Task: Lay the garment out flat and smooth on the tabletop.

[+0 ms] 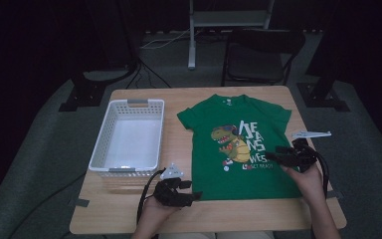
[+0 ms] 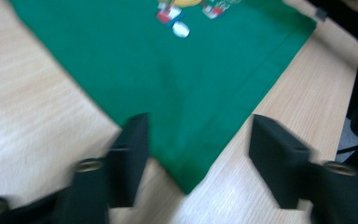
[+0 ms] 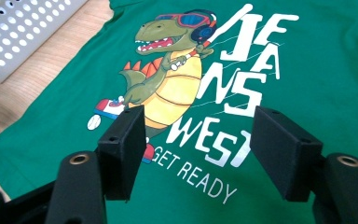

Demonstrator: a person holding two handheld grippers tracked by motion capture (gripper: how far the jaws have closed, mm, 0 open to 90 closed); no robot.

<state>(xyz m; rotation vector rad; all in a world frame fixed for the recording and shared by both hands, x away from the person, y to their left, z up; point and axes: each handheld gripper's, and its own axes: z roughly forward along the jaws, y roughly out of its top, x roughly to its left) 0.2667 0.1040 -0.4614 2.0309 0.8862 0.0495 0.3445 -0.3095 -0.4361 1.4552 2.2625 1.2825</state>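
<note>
Lying flat, green shirt [image 2: 177, 88] corner between left gripper [image 2: 198, 140] jaws.

A green T-shirt [image 1: 238, 144] lies flat and spread open, print side up, in the centre-right of the high view. Its print shows a cartoon dinosaur [image 3: 168, 79] with sunglasses and white letters. A white perforated basket [image 1: 129, 137] stands left of it, apart.
</note>
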